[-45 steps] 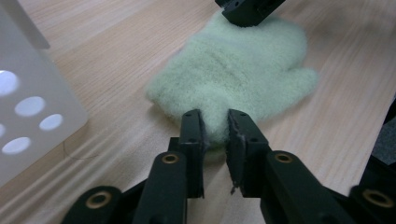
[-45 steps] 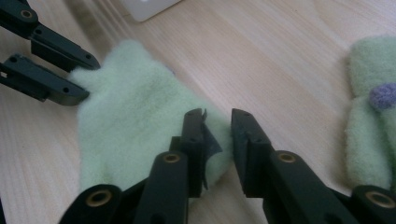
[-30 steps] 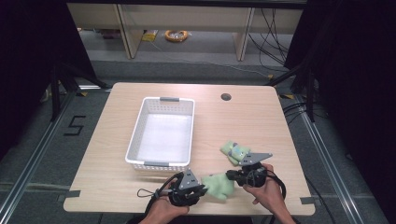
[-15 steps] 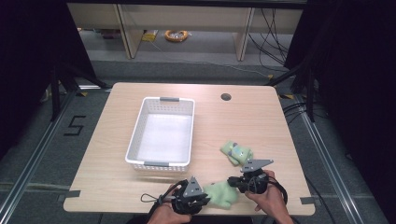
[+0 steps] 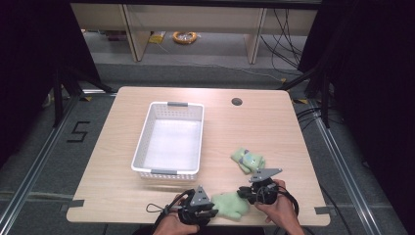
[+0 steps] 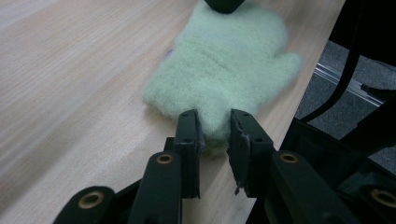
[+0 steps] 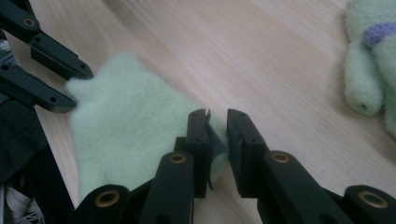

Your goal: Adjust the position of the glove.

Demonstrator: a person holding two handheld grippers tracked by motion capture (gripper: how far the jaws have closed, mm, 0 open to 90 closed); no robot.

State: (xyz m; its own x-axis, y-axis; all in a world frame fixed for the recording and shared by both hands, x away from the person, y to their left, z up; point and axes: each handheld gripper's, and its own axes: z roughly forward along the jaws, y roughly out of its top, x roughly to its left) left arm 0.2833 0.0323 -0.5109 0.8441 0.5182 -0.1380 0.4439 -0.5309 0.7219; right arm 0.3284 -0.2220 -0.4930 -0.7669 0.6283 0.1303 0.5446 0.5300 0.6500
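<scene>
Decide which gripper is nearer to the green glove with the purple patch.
Right. The right gripper sits just below the patched glove; the left gripper is farther away, across the plain green glove both grippers pinch.

The pale green mitten [image 6: 219, 79] looks like fuzzy, matt fleece cloth. Under it, the table [image 5: 254, 127] shows smooth, light wood grain. Beside the mitten, the basket [image 5: 142, 147] is white perforated plastic.
</scene>
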